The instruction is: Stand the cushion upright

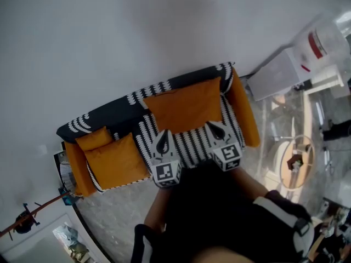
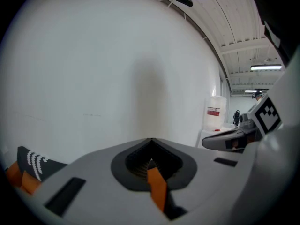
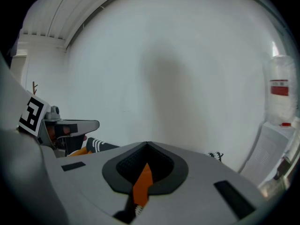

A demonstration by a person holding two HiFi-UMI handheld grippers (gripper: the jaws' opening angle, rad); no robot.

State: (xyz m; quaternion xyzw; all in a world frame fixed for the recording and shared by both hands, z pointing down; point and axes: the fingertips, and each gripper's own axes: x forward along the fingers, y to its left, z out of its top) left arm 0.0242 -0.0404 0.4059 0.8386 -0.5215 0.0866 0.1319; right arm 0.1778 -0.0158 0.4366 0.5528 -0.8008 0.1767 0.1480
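Person: dark clothing (image 1: 219, 212) fills the bottom of the head view, with both arms reaching forward over the sofa's front edge.
Marker cubes: one on each gripper, the left cube (image 1: 167, 172) and the right cube (image 1: 227, 156), sitting nearest the person.
Left gripper: the left gripper (image 1: 163, 139) (image 2: 150, 146) hangs over the striped seat with its jaws pressed together and nothing between them; only a sliver of orange fabric shows past them in the left gripper view.
Right gripper: the right gripper (image 1: 215, 129) (image 3: 146, 149) is just beside the left one, over the same seat, also closed and empty, with an orange strip seen behind the jaws.
Seat: the black-and-white striped seat (image 1: 192, 147) lies under both gripper tips.
Side cushions: a medium orange cushion (image 1: 116, 160) covers the left part of the seat, and a small orange cushion (image 1: 94, 138) sits behind it, touching it.
Cushion: the large orange cushion (image 1: 186, 106) stands upright against the backrest on the sofa's right half, just beyond the grippers and apart from them.
Backrest: the dark backrest (image 1: 118, 111) with white markings runs along the rear of the sofa.
Armrests: the orange armrests (image 1: 245, 114) close off each end.
Wall: the white wall (image 1: 137, 32) rises directly behind the sofa.
Off to the right: a white container with a red label (image 1: 321, 43) and a round table (image 1: 296, 160) stand well apart from the sofa.
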